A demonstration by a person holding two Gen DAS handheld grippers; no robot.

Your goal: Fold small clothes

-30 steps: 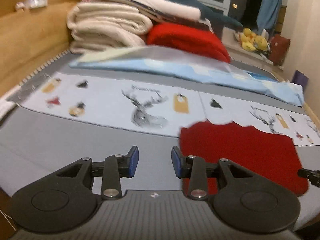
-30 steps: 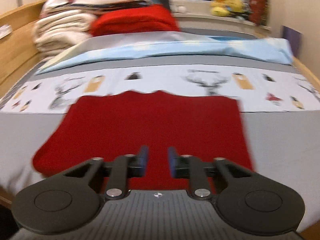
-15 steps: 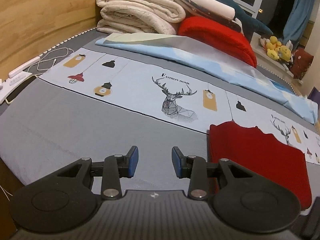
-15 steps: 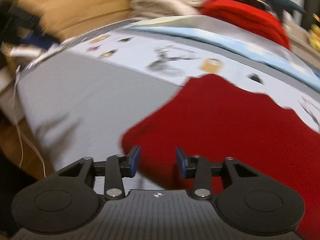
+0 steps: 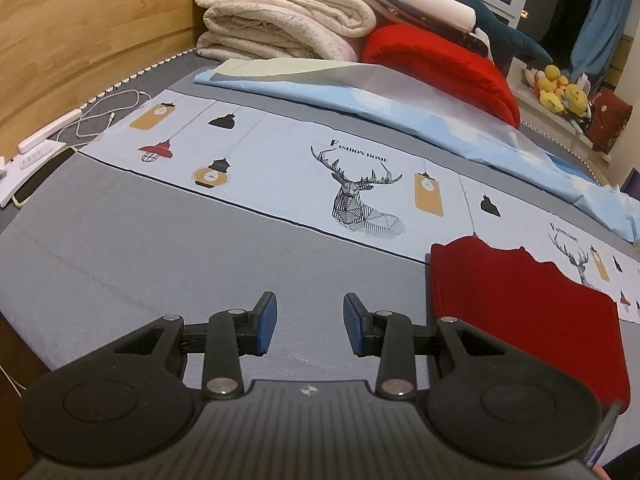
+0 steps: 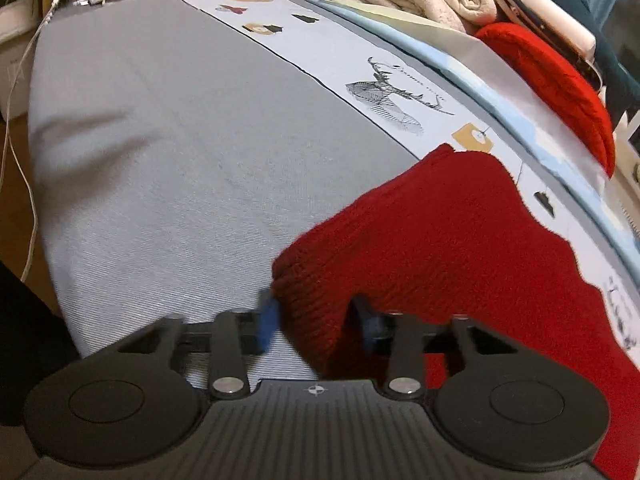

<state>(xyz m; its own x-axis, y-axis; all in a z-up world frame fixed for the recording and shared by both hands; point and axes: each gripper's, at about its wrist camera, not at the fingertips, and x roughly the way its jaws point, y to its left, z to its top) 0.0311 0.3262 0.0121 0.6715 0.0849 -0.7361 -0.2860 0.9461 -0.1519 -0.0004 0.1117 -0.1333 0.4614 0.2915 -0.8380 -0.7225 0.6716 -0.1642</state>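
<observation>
Red knit garment (image 6: 440,248) corner now between closing right gripper (image 6: 314,320) | left gripper (image 5: 306,324) unchanged

One red knitted garment (image 5: 524,320) lies on the grey bed sheet (image 5: 160,248). Two grippers show, the left gripper (image 5: 306,324) and the right gripper (image 6: 314,320), each with two blue-padded fingers. The printed strip of the sheet carries two stag heads (image 5: 362,196) in the left wrist view, the second partly cut off at the right edge. One stack of folded cream blankets (image 5: 280,20) sits at the far end, with one red pillow (image 5: 444,64) beside it and one light blue folded sheet (image 5: 400,108) in front. One white cable (image 5: 108,114) lies near the wooden headboard (image 5: 80,40). The yellow plush toys (image 5: 562,90) form one cluster too small to count.
</observation>
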